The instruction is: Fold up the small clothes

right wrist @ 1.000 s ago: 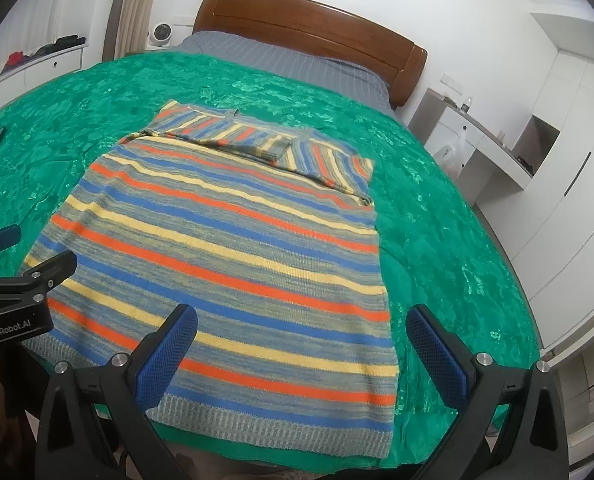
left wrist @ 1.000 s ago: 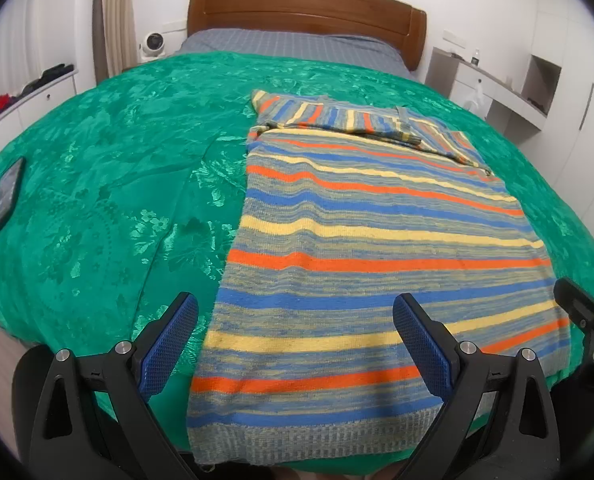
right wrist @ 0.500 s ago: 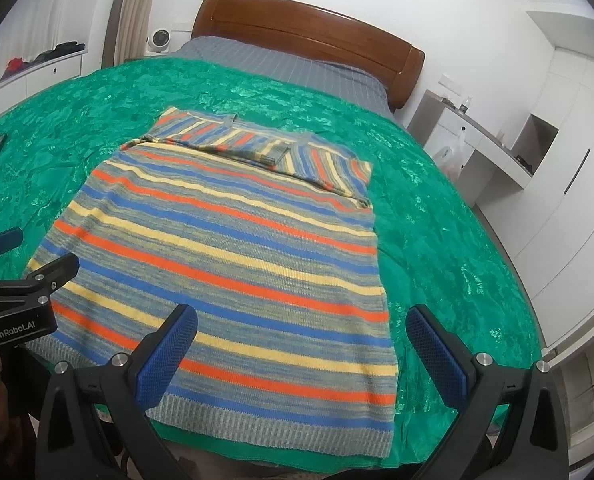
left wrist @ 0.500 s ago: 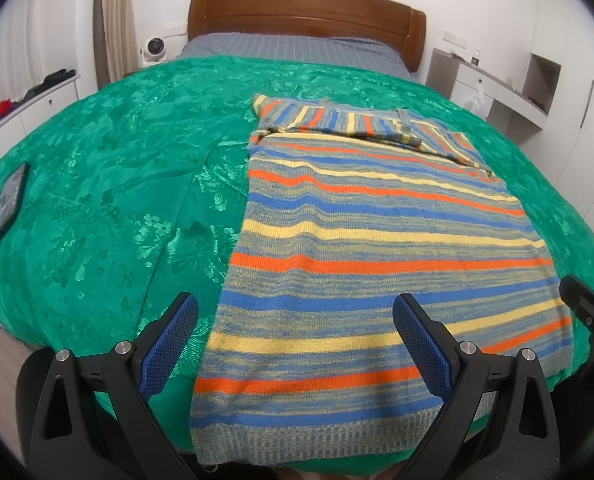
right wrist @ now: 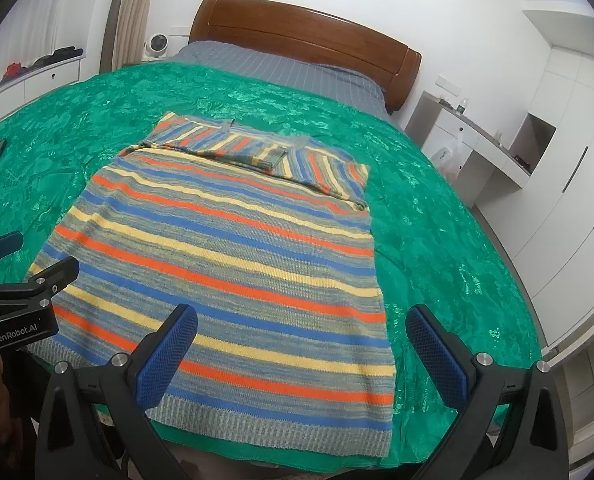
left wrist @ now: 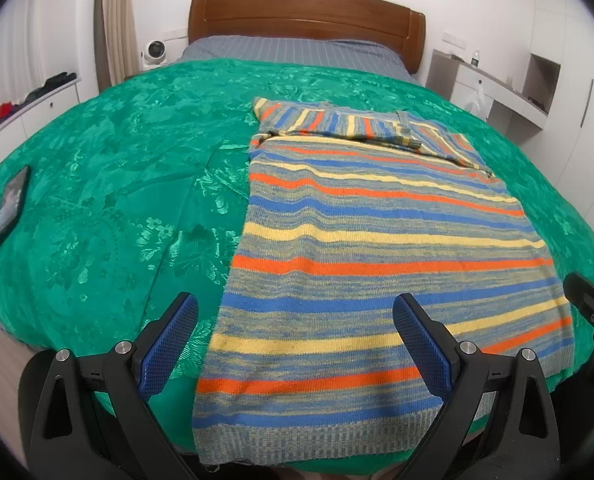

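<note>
A striped knit sweater (left wrist: 369,248) in blue, orange, yellow and grey lies flat on the green bedspread (left wrist: 97,200), hem at the near bed edge, sleeves folded across its far end. It also shows in the right wrist view (right wrist: 233,256). My left gripper (left wrist: 297,336) is open and empty, hovering over the hem's left part. My right gripper (right wrist: 301,344) is open and empty, hovering over the hem's right part. The left gripper's body (right wrist: 17,300) shows at the left of the right wrist view.
A dark phone (left wrist: 11,204) lies on the bedspread at the far left. A wooden headboard (left wrist: 305,16) stands at the back. A white desk (right wrist: 481,140) and wardrobes stand right of the bed. White drawers (left wrist: 25,112) stand at the left.
Both grippers have lifted and drawn back slightly from the sweater's hem. The sweater has not moved and both grippers stay open.
</note>
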Demonstrator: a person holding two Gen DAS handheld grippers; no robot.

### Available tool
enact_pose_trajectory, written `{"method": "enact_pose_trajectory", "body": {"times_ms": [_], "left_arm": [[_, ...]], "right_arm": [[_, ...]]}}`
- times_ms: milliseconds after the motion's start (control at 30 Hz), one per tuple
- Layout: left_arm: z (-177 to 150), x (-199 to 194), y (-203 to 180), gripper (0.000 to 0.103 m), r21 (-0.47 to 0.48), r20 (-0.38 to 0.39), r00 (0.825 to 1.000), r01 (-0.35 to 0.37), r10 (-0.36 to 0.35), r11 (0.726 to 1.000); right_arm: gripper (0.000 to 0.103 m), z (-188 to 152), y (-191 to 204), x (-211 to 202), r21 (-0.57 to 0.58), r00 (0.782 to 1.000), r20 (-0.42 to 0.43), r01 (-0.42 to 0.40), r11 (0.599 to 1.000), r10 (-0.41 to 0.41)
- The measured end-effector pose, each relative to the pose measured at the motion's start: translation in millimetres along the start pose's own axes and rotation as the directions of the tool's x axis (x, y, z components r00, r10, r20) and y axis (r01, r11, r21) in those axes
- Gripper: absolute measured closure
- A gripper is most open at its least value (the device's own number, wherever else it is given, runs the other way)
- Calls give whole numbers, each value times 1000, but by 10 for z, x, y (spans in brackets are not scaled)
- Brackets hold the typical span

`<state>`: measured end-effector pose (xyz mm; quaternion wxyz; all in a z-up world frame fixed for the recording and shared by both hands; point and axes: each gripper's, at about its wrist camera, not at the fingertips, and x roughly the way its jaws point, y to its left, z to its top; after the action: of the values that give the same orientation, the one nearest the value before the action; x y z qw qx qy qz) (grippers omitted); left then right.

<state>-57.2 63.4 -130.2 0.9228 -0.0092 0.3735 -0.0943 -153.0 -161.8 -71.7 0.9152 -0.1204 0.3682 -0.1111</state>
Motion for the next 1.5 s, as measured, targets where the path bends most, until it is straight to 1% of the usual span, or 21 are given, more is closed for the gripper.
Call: {"method": "enact_pose_trajectory", "body": {"times_ms": [1067, 1267, 1500], "left_arm": [[8, -18, 5, 4, 3, 8, 1000, -3, 3, 1000], [-10, -40, -26, 4, 21, 20, 1000, -17, 17, 1000], [11, -111, -118, 4, 61, 47, 998, -33, 31, 998]], "right_arm": [[1, 15, 20, -49, 6, 1000, 7, -1, 1000, 0], [1, 27, -8, -104, 14, 1000, 24, -4, 1000, 3], [1, 18, -144, -224, 47, 998, 56, 7, 999, -10]]}}
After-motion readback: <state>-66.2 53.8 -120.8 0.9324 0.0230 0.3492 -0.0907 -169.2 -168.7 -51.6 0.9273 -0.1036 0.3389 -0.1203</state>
